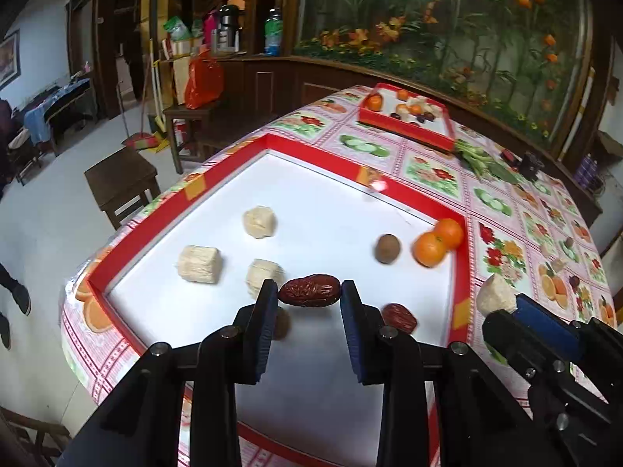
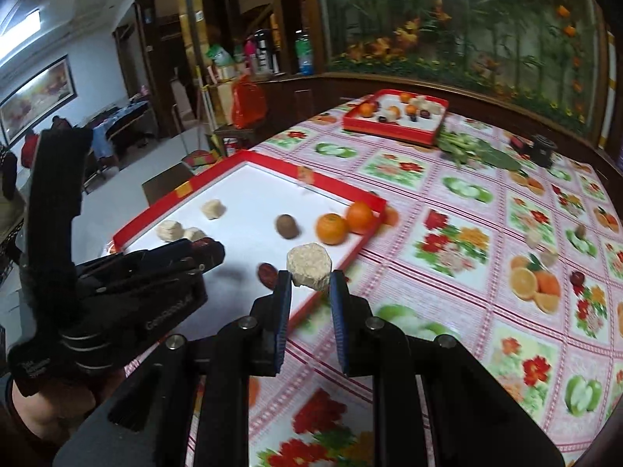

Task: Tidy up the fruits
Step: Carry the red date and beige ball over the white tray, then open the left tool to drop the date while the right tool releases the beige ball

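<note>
My left gripper (image 1: pixel 309 292) clamps a red date (image 1: pixel 309 290) over the near tray (image 1: pixel 311 155), my right gripper (image 2: pixel 310 278) a pale chunk (image 2: pixel 308 265), both lifted for sorting.

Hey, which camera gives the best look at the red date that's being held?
The left wrist view: the red date sits centred between the left gripper pads, unobstructed. In the right wrist view it is only a dark sliver behind that gripper's body.
</note>
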`<state>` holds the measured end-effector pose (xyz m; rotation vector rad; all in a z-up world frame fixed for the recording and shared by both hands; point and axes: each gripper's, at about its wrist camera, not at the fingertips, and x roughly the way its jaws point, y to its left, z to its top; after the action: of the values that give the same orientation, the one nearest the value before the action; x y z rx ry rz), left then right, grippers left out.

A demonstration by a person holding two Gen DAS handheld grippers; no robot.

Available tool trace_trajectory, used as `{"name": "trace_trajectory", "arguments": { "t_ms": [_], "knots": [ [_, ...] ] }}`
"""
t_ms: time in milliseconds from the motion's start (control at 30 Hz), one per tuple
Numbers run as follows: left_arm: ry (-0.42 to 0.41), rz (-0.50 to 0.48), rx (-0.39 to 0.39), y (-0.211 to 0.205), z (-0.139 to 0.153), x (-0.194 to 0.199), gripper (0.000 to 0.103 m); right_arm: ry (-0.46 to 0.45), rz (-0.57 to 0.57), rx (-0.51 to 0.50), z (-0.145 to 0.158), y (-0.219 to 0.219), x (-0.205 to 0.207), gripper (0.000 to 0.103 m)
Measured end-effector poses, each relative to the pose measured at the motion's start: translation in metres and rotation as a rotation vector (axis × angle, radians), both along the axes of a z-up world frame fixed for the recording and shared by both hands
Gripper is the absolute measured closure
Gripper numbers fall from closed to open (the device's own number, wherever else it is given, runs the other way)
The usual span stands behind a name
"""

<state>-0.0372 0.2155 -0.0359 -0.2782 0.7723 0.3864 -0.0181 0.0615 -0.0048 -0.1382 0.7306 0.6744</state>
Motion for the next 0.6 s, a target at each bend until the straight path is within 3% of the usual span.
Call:
{"name": "trace_trajectory", "arguments": {
  "t_ms": [400,600],
  "knots": [
    [0.034,0.049,-0.043,0.041,-0.006,0.012,0.071,0.033,0.085,-0.034,-0.009,0.051,0.015,0.081],
    [0.068,0.024,-0.035,0.047,-0.01,0.028,0.071,0.05,0.091,-0.044,-0.013,0.066,0.023,0.081]
  ]
}}
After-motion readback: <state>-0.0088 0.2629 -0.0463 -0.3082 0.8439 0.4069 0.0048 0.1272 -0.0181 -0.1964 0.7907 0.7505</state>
